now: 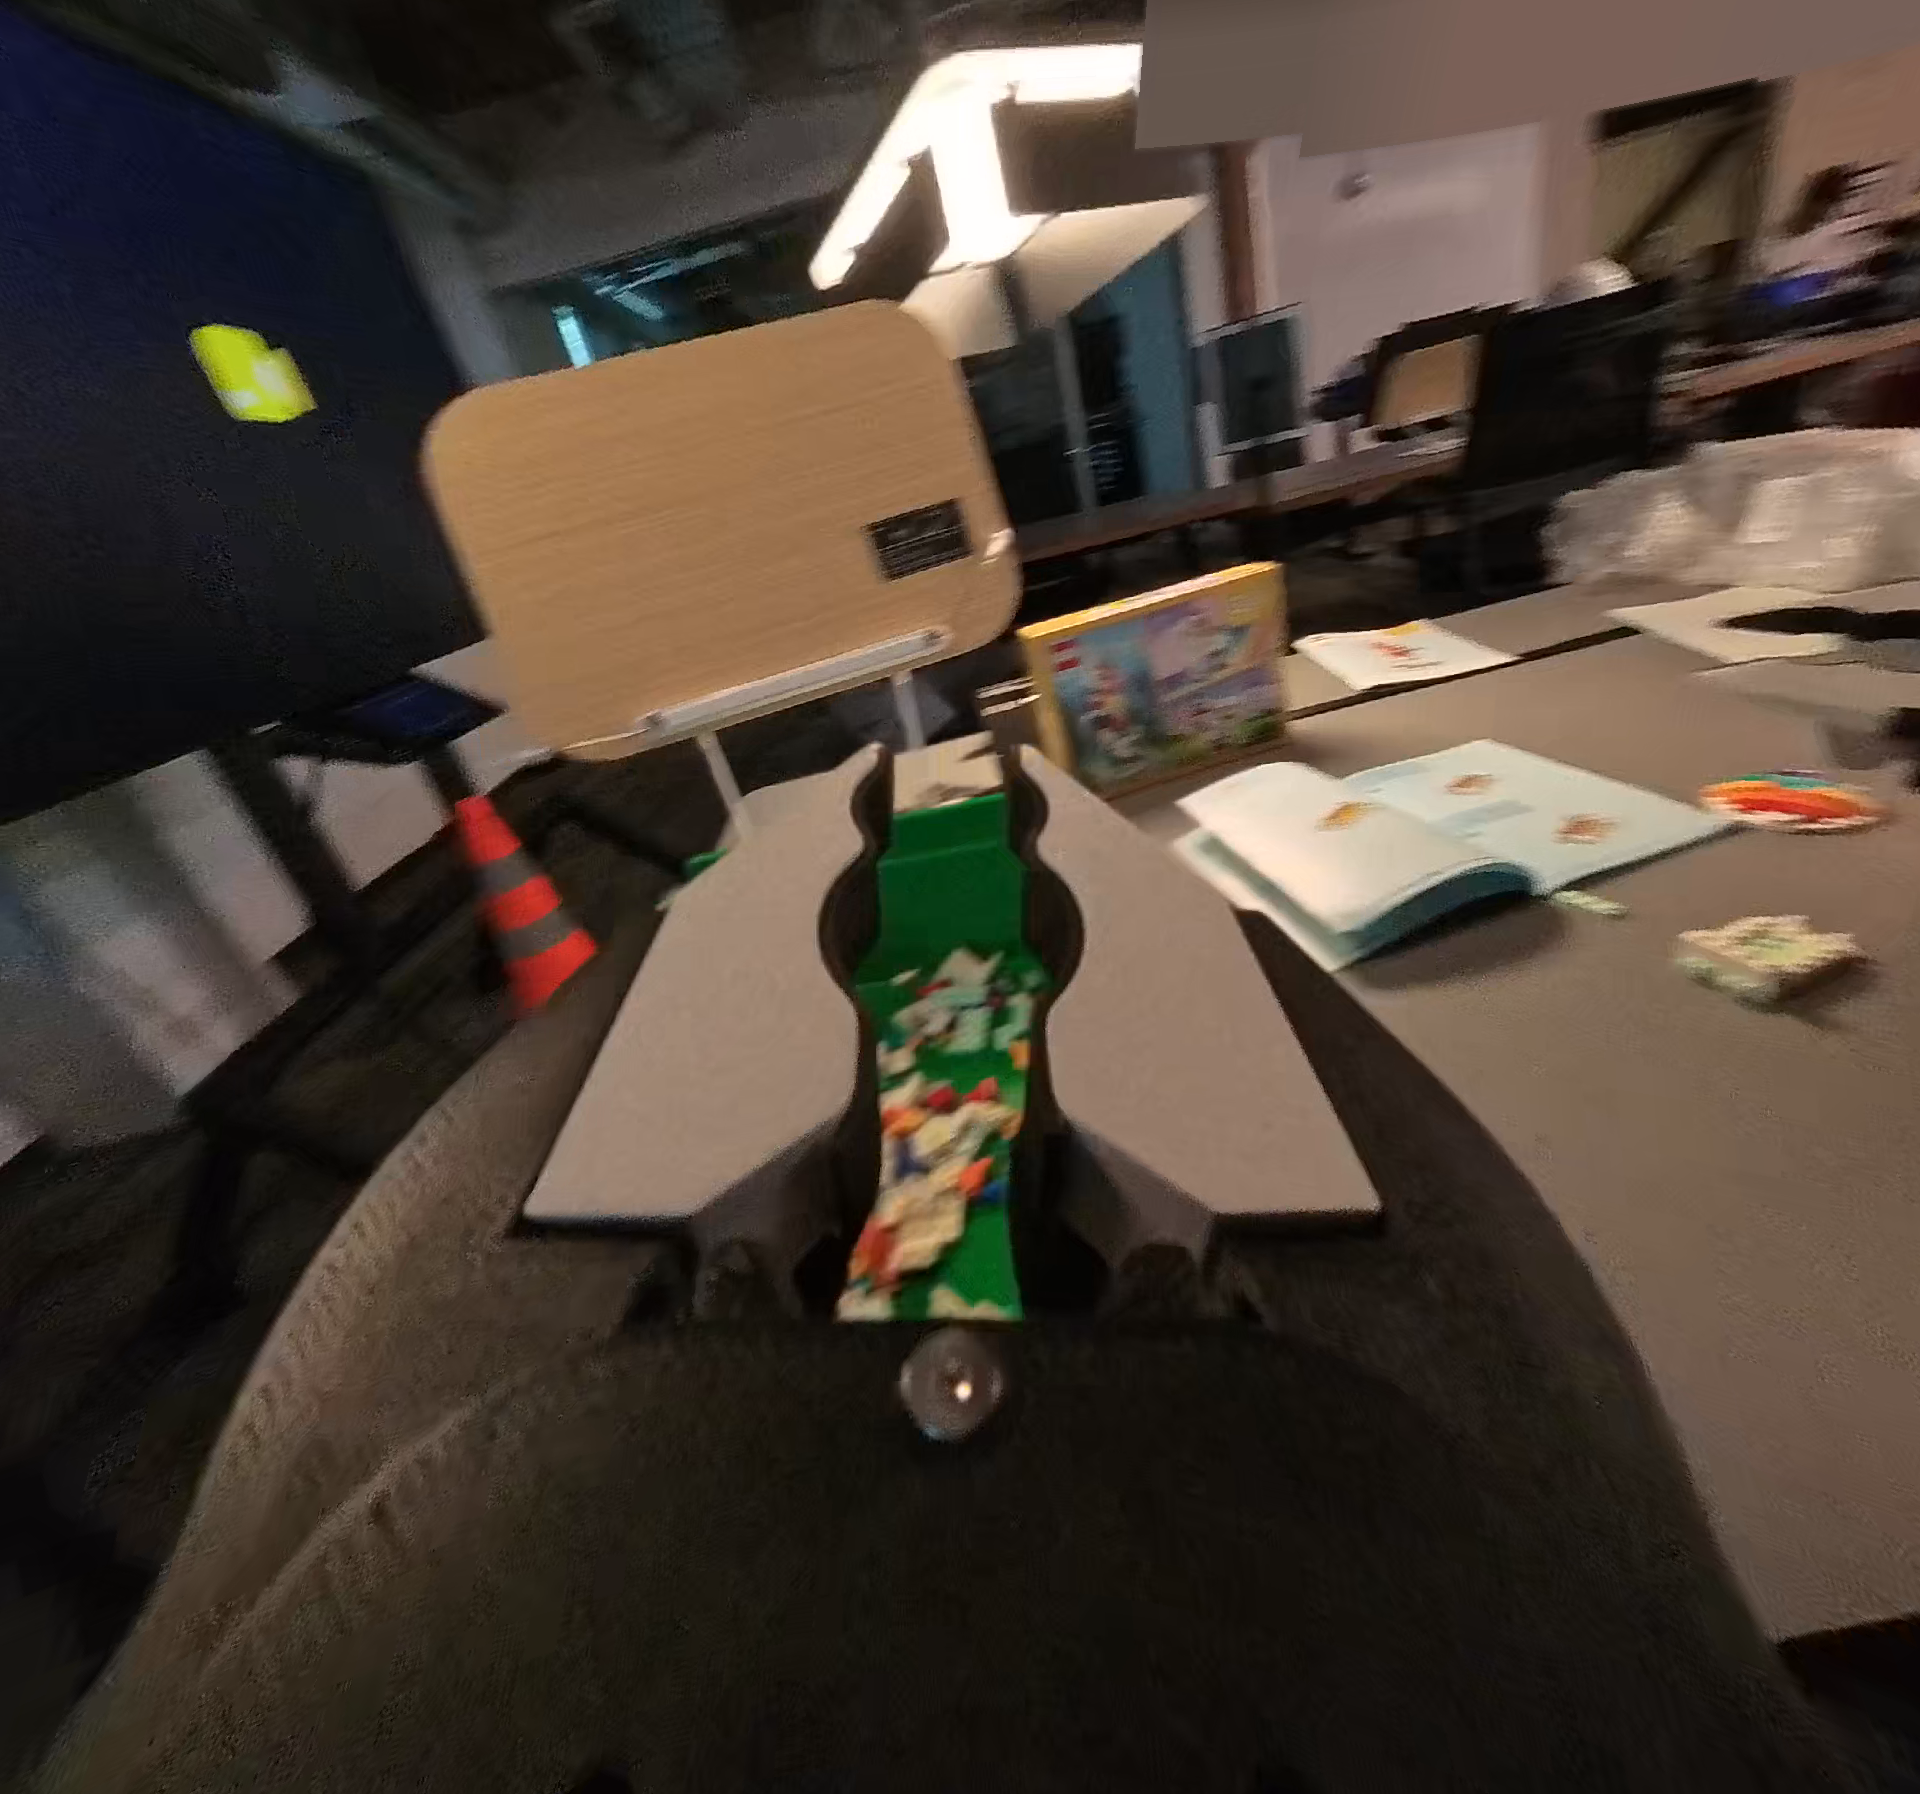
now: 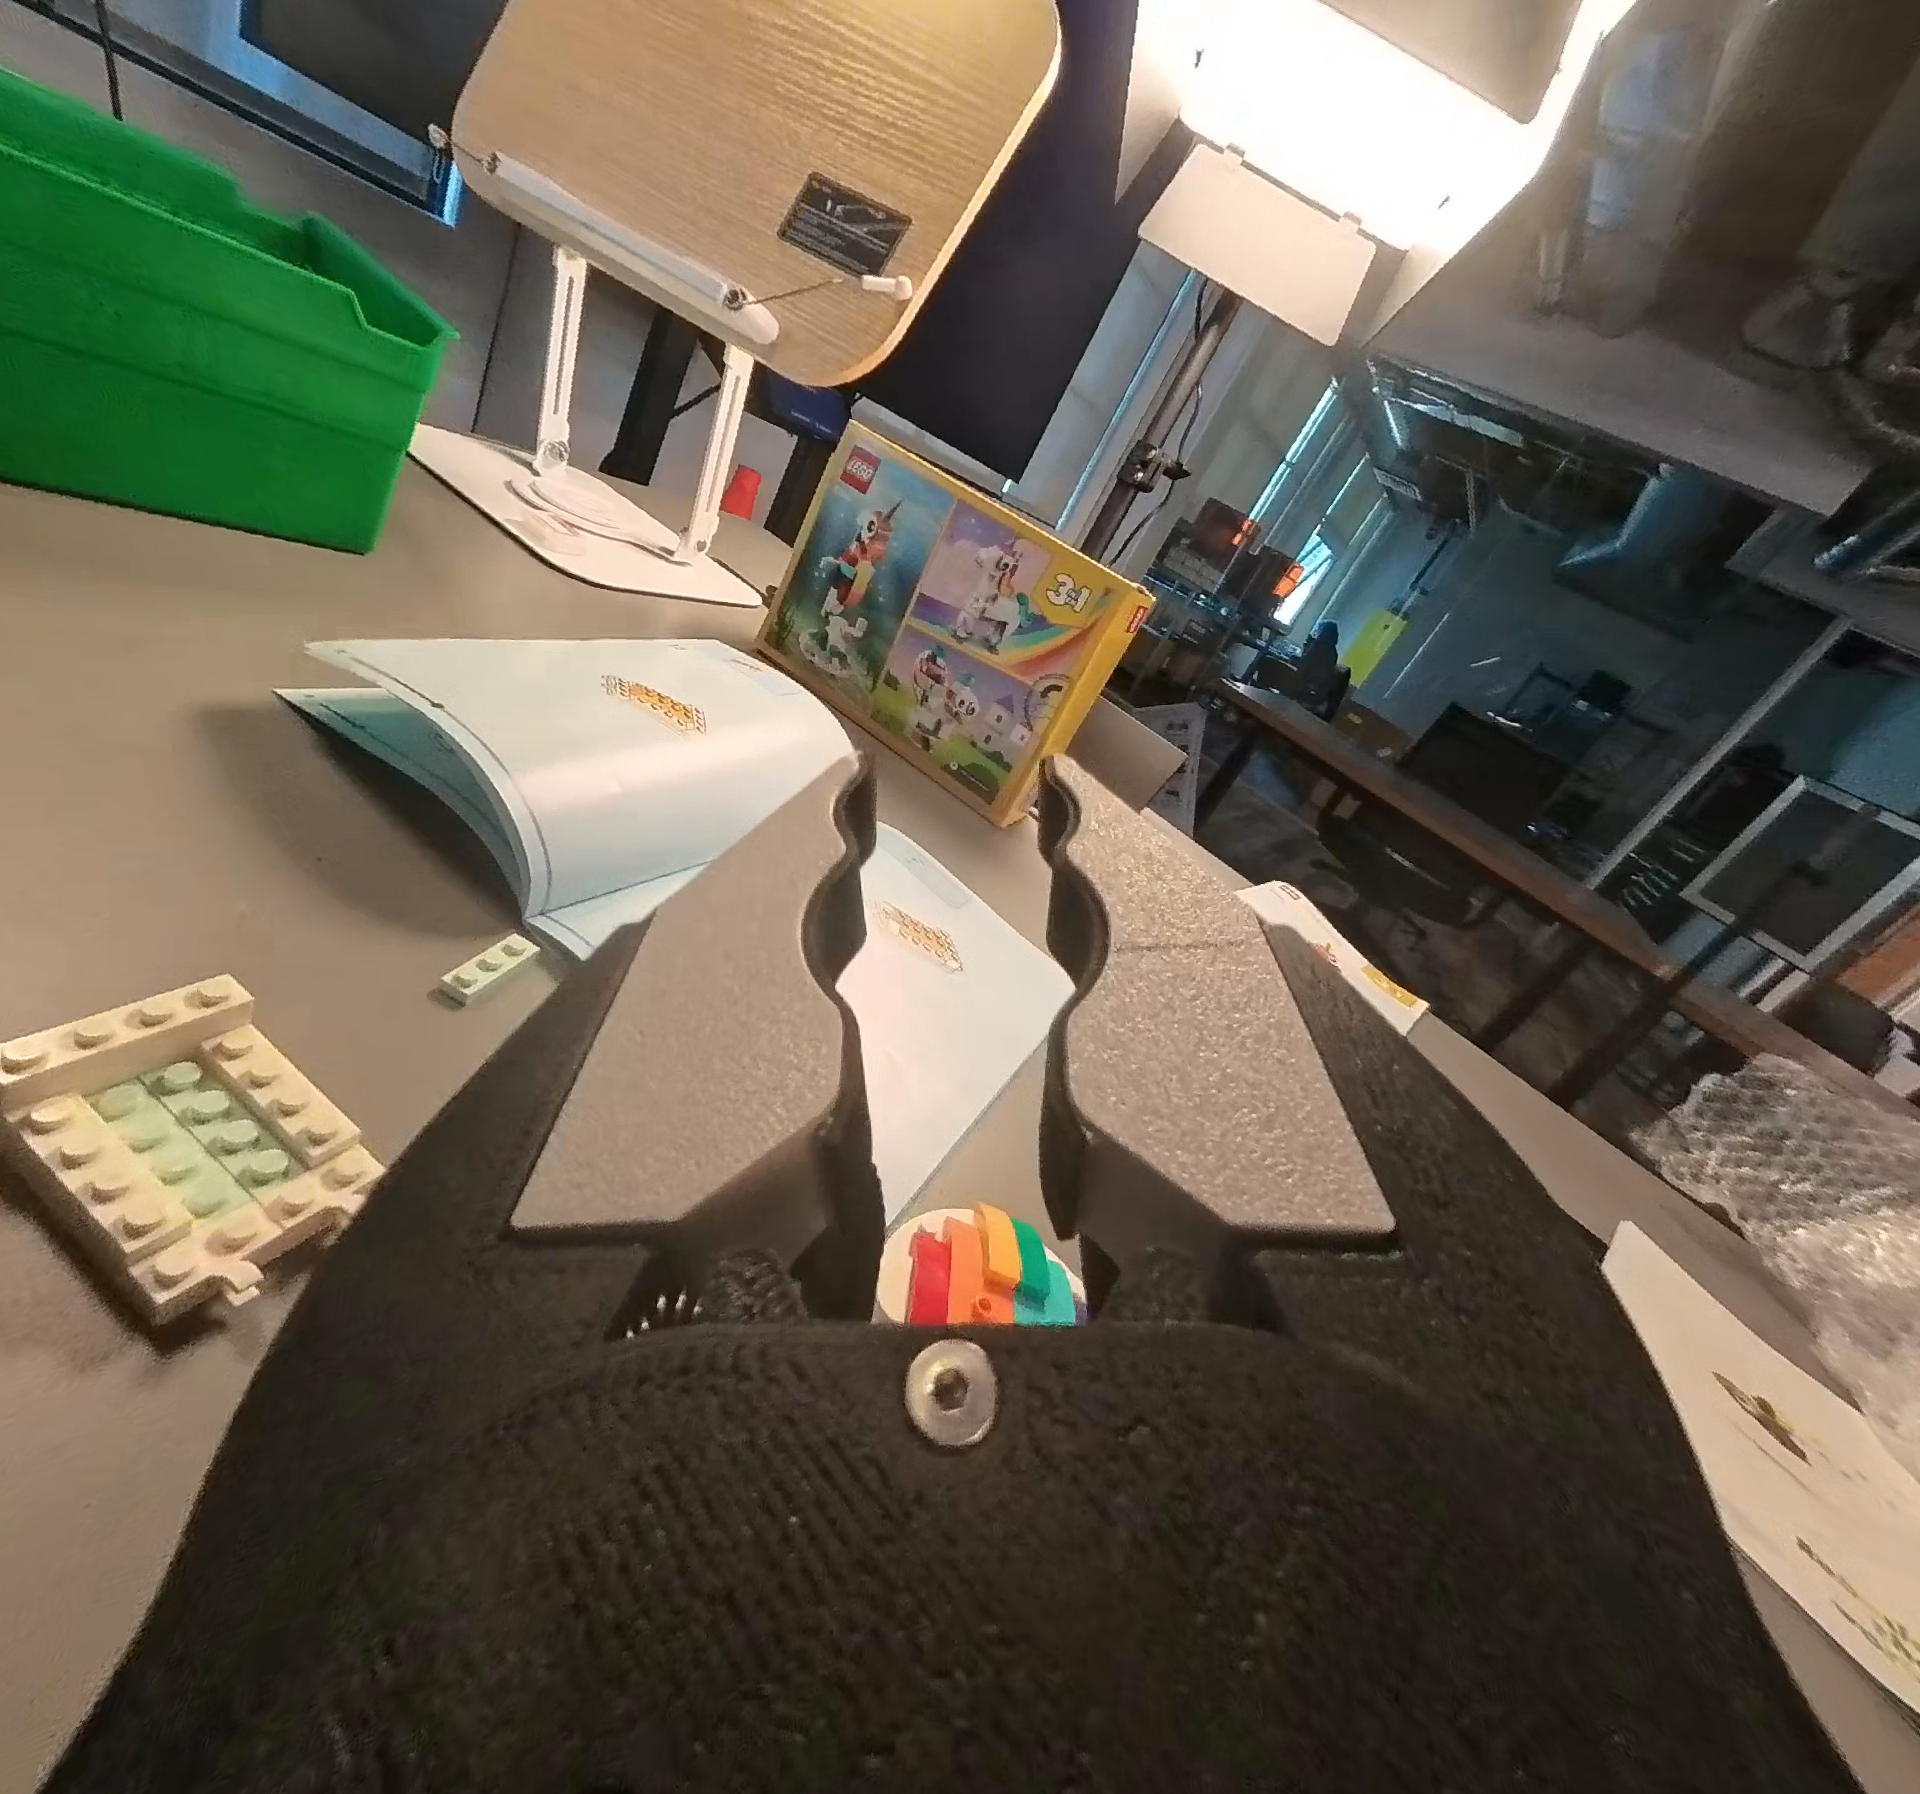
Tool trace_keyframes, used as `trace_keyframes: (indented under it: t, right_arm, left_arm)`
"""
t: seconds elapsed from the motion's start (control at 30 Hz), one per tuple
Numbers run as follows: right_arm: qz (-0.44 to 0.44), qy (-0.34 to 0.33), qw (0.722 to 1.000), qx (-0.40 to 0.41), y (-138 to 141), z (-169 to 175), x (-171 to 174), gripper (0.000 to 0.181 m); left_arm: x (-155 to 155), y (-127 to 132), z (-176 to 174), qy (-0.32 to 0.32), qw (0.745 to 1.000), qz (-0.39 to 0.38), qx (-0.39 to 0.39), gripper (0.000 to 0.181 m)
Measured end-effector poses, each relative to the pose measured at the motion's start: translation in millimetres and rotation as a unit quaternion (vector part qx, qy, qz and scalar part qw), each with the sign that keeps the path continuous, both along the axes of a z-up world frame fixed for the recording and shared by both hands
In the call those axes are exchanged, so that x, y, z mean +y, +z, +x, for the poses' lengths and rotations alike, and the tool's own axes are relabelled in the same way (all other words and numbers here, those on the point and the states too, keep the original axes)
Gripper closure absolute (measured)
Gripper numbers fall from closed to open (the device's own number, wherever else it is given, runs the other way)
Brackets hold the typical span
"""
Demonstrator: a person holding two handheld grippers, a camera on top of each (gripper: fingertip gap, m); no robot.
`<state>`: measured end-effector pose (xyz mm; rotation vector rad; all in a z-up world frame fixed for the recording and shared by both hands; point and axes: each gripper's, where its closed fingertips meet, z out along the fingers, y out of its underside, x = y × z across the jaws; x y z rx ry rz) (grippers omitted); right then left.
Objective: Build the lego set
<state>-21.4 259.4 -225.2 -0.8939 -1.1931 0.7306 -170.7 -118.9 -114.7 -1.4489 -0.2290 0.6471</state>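
My left gripper (image 1: 952,773) is open and empty, hovering over a green bin (image 1: 961,871) that holds several loose bricks (image 1: 951,1100); this view is blurred. My right gripper (image 2: 954,788) is open and empty, low over the grey table (image 2: 156,757). A rainbow-striped brick piece (image 2: 982,1266) lies under it, seen in the gap near the base of the fingers; it also shows in the left wrist view (image 1: 1787,802). A white and pale green plate assembly (image 2: 177,1131) lies on the table left of the right gripper. A small pale green plate (image 2: 488,967) lies beside an open instruction booklet (image 2: 582,757).
The set's box (image 2: 956,643) stands behind the booklet. A wooden book stand (image 2: 748,103) stands at the back, with the green bin (image 2: 187,342) to its left. Loose sheets (image 2: 1787,1432) and bubble wrap (image 2: 1787,1152) lie at the right. An orange cone (image 1: 520,903) stands on the floor. The gap from one gripper's tips to the other's is roughly 45 cm.
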Motion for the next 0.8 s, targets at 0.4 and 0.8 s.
trace_keyframes:
  t: [0.4,0.8]
  right_arm:
    - [0.004,-0.011,1.0,-0.02,-6.5,-3.1,3.5,0.154]
    - [-0.025,-0.016,0.999,-0.019,-8.0,-2.2,11.4,0.154]
  left_arm:
    - [30.6,-118.0,-102.1,-0.058,0.921,-0.336,-0.187,0.17]
    - [41.0,-214.4,-135.2,-0.147,0.779,-0.536,-0.29,0.164]
